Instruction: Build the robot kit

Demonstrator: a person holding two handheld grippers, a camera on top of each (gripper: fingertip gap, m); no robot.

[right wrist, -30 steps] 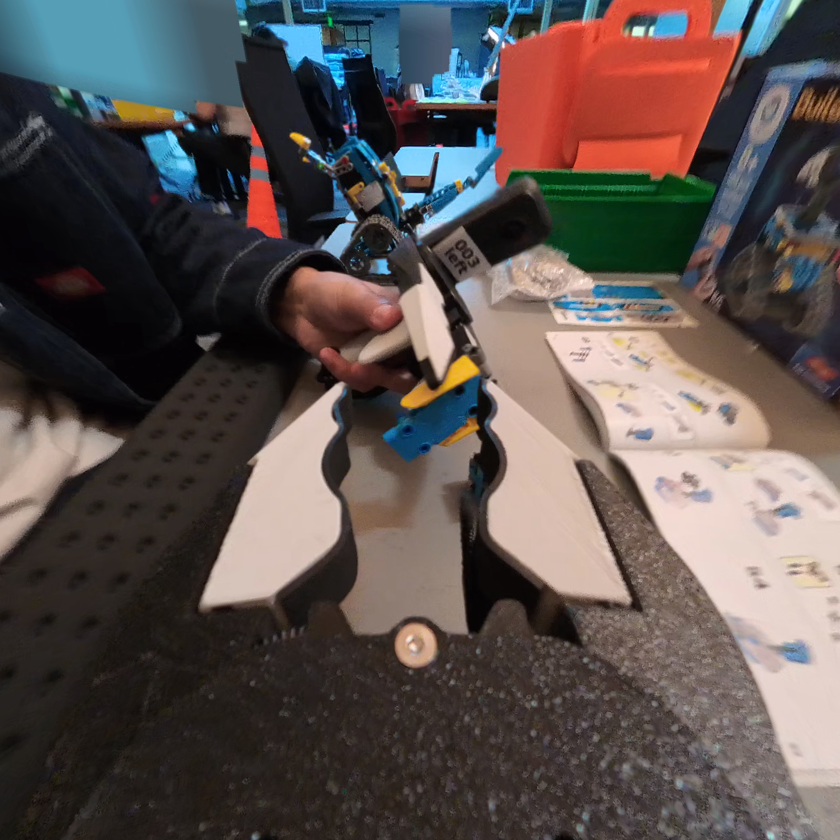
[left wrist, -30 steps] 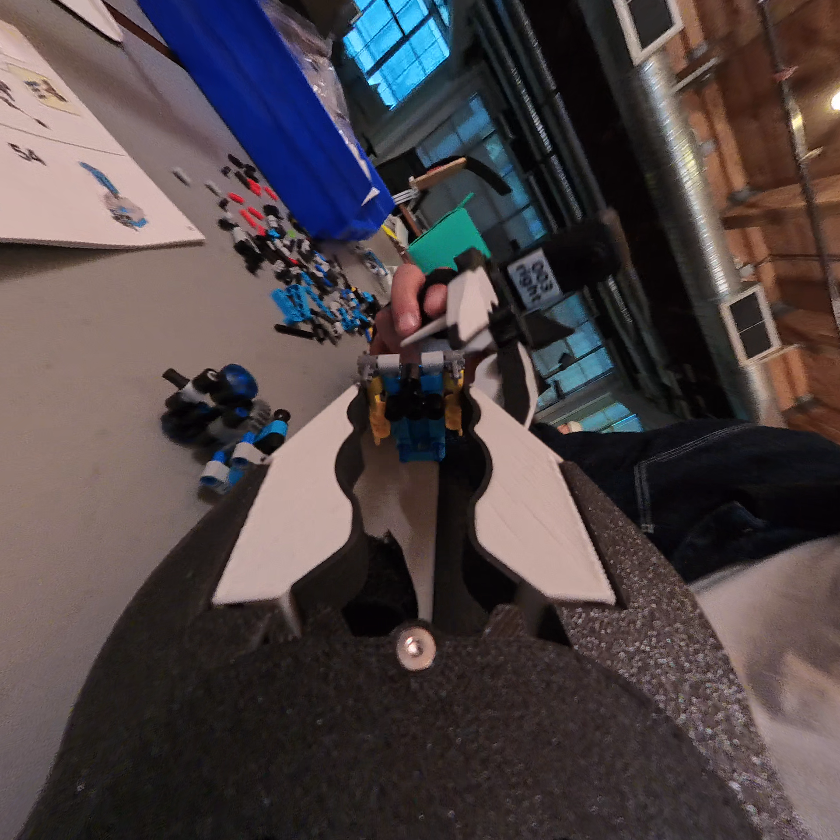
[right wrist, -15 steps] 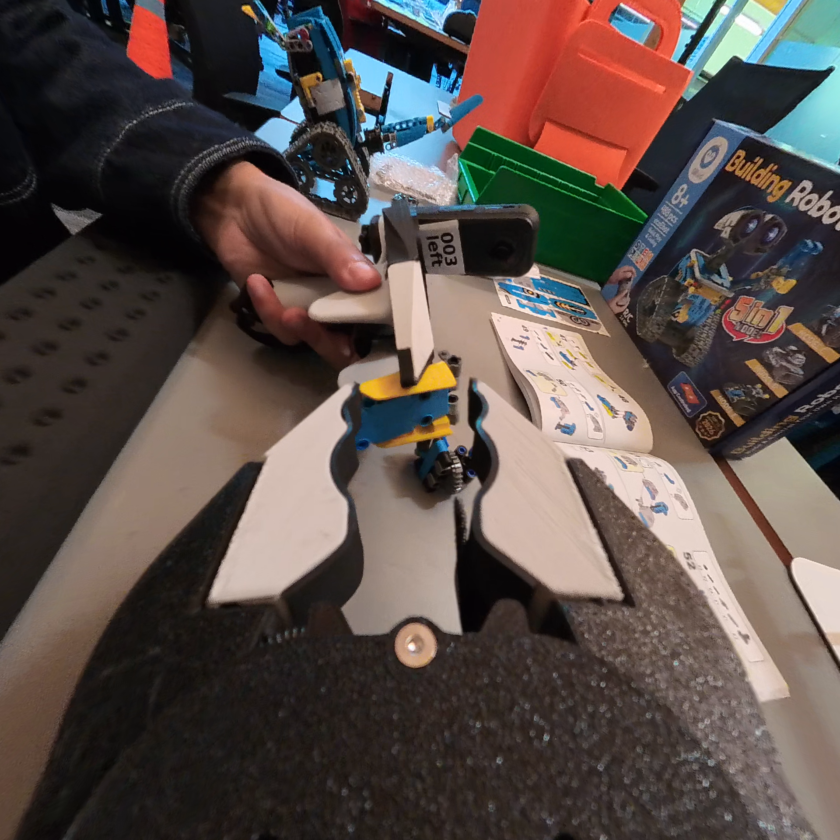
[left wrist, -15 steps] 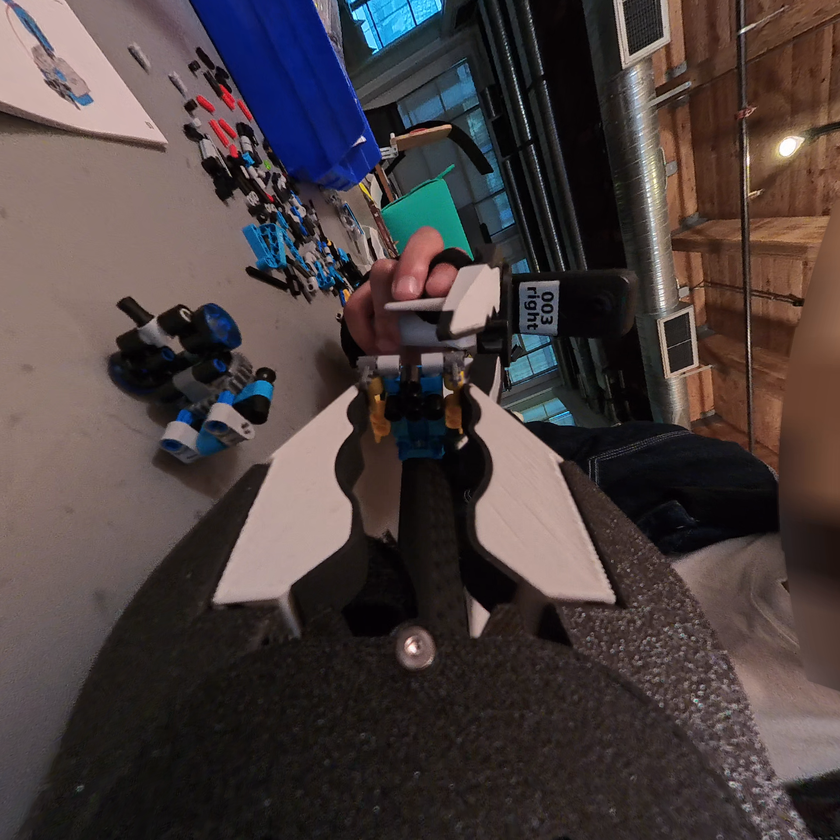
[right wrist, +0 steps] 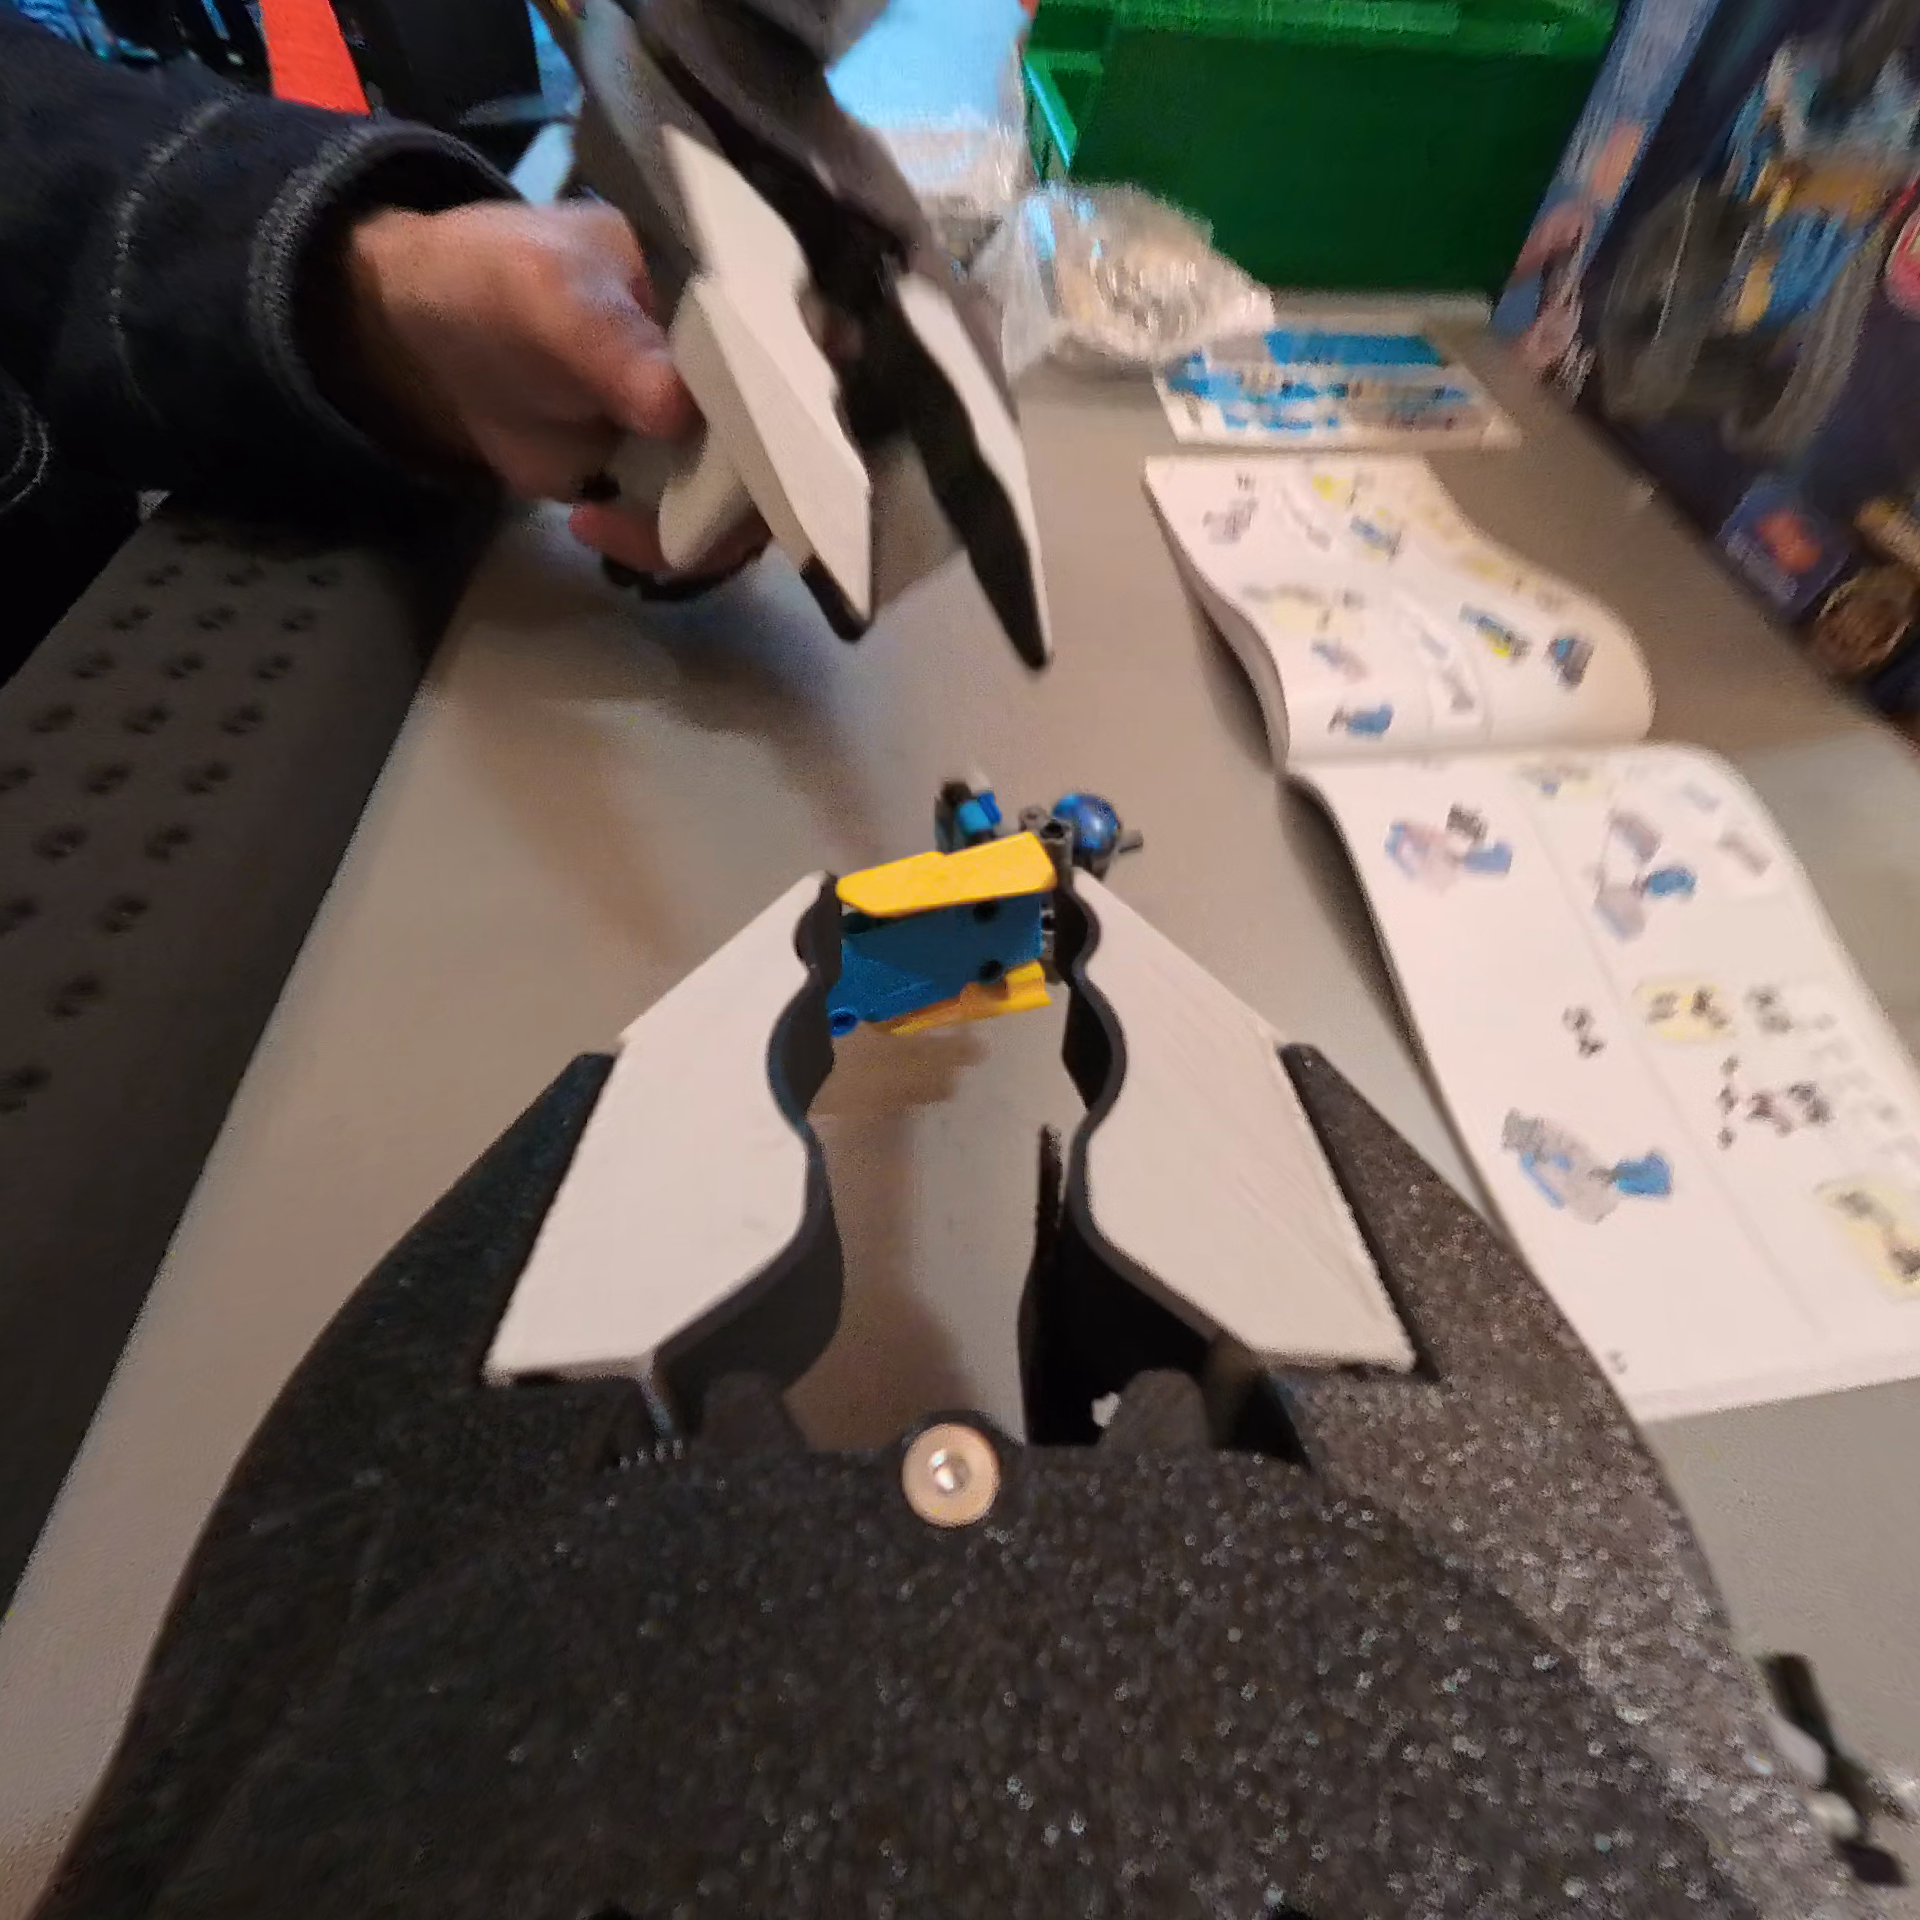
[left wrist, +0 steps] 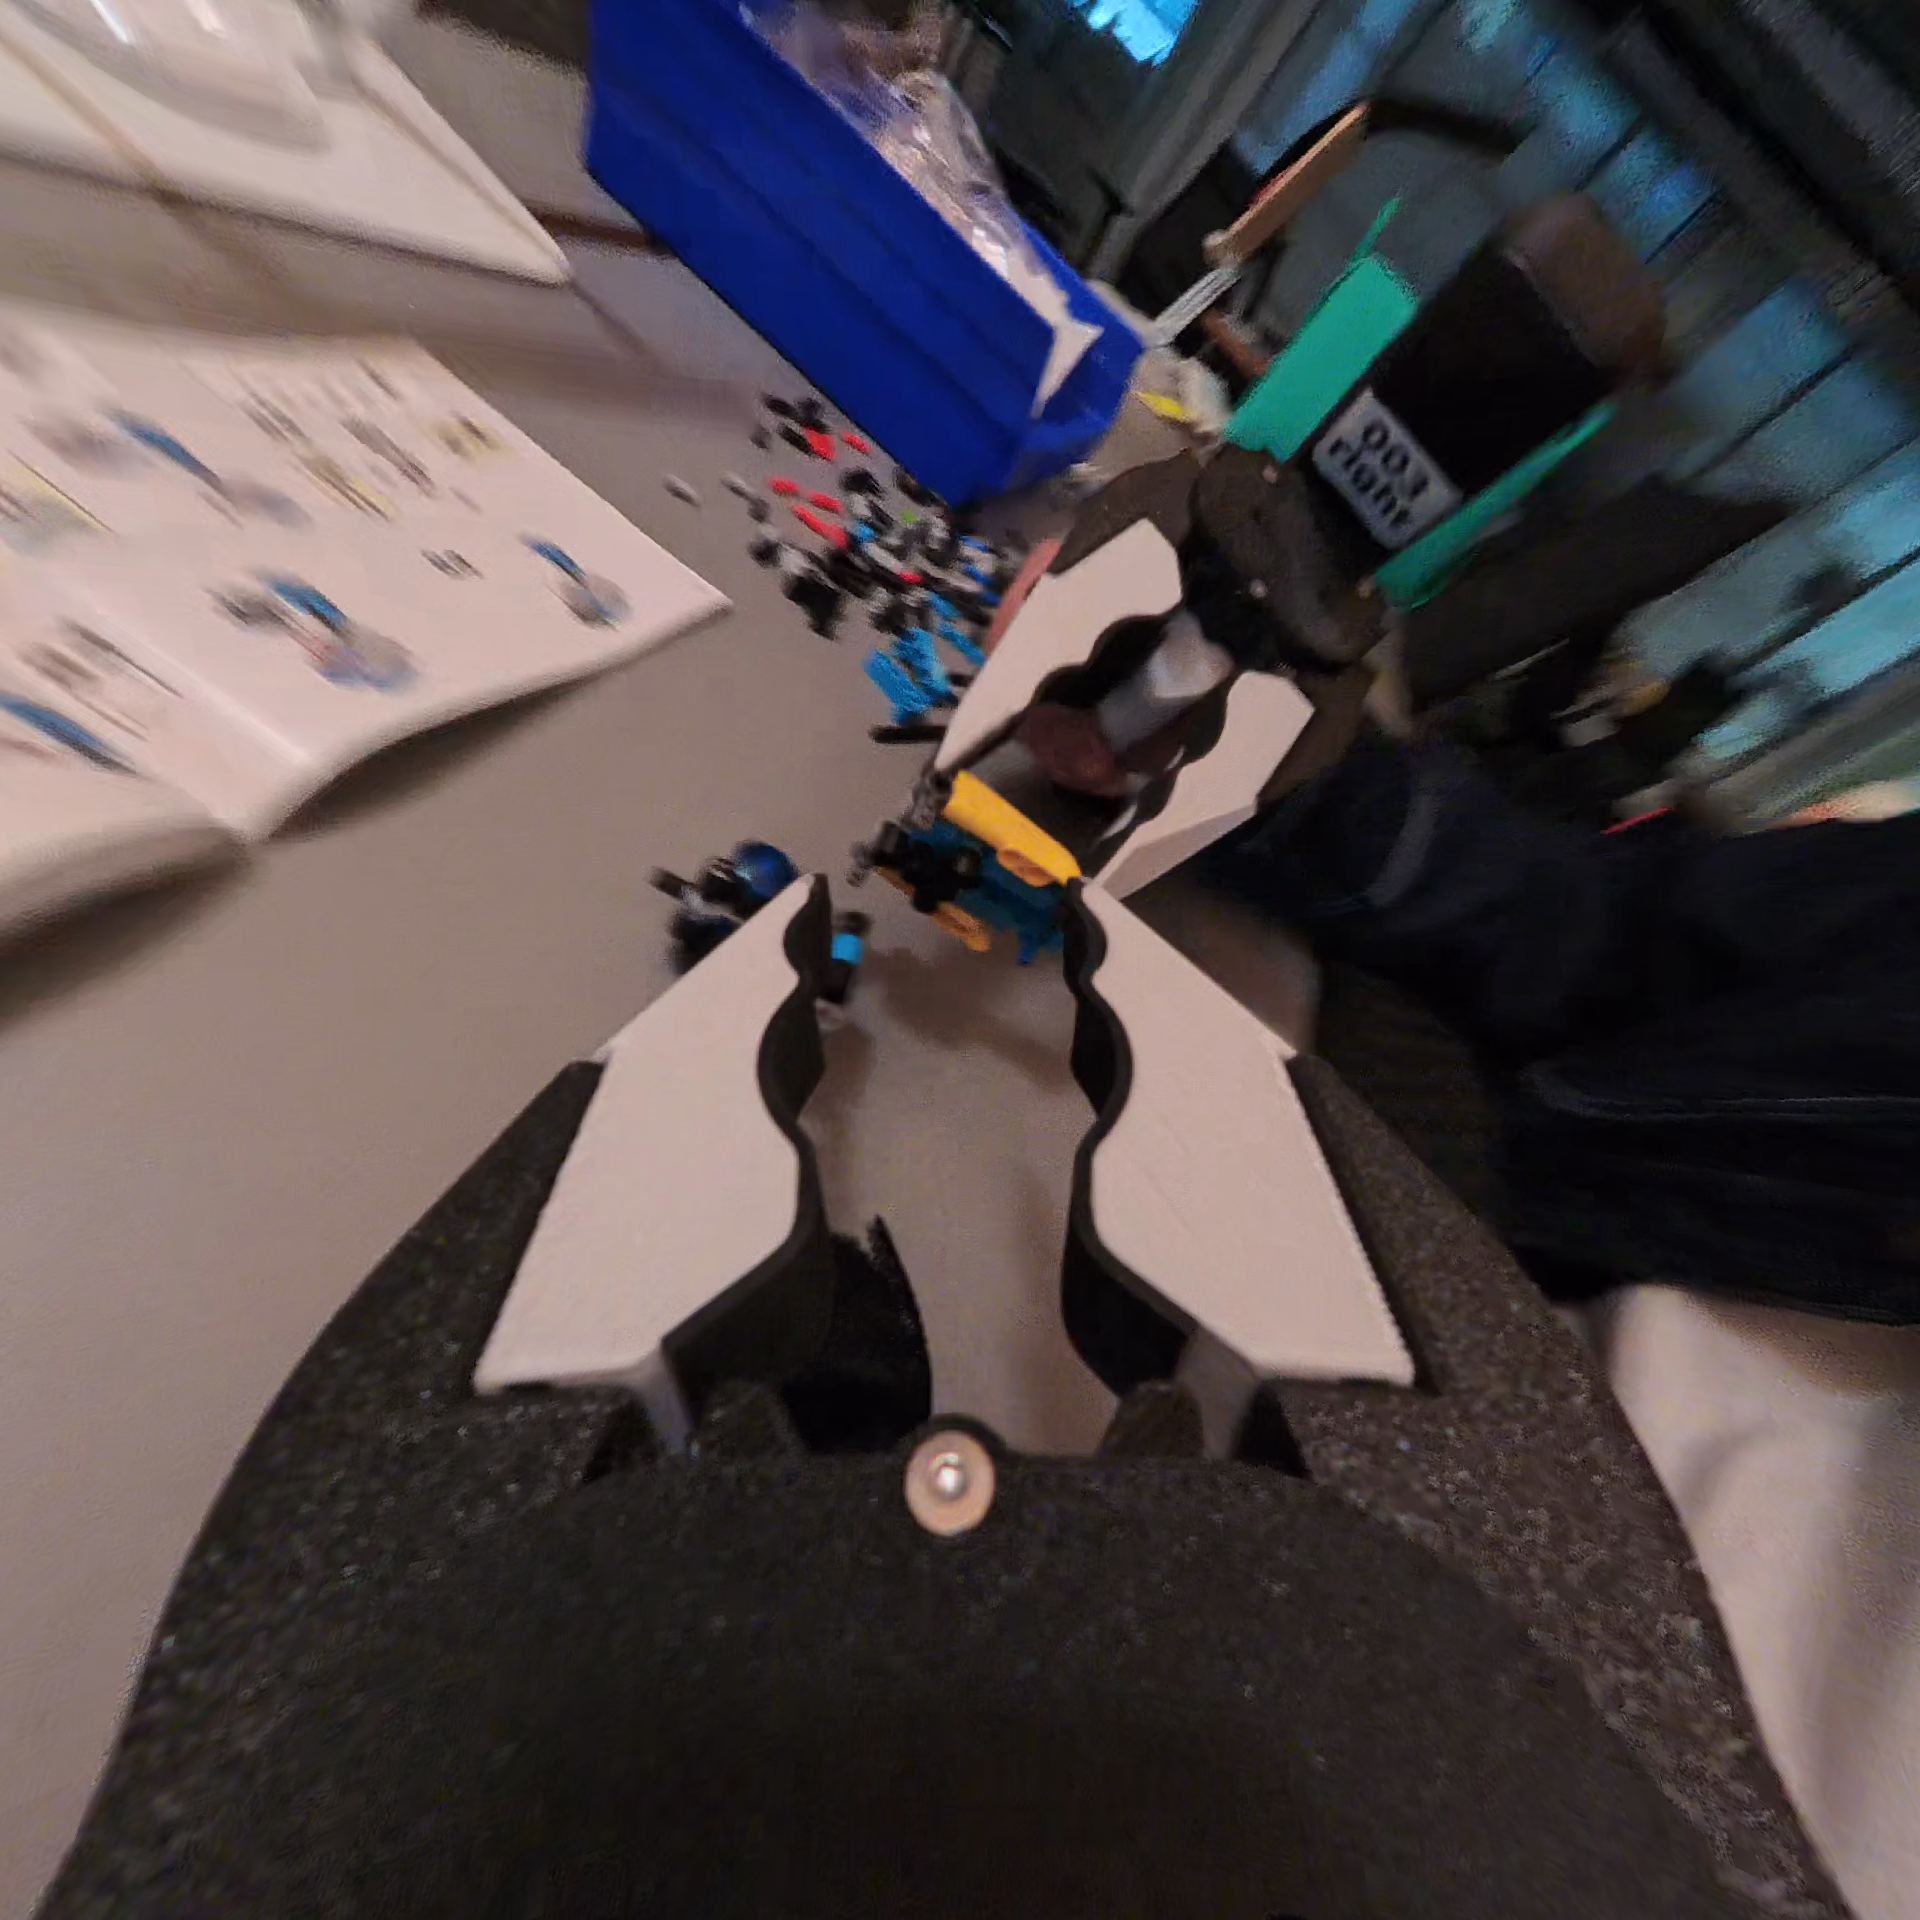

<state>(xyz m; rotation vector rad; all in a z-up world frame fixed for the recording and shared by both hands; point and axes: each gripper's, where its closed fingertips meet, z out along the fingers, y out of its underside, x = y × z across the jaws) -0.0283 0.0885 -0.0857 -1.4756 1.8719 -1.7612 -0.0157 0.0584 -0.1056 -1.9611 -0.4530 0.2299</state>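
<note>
left wrist view: left hand-held gripper [left wrist: 940,899] spread wide, holding nothing; blue bin [left wrist: 831,249] on the counter [left wrist: 312,1039] contains clear plastic bags | right wrist view: right hand-held gripper [right wrist: 948,891] clamps the blue-and-yellow brick assembly [right wrist: 945,951] above the counter; green bin [right wrist: 1299,145] behind, contents unseen

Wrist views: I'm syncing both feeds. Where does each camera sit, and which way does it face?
Left wrist view: on the open left gripper, facing the right gripper across the table; dark clothing shows.
Right wrist view: on the right gripper clamping a brick assembly, facing the left hand.
Shared: brick assembly, booklet, both grippers.
</note>
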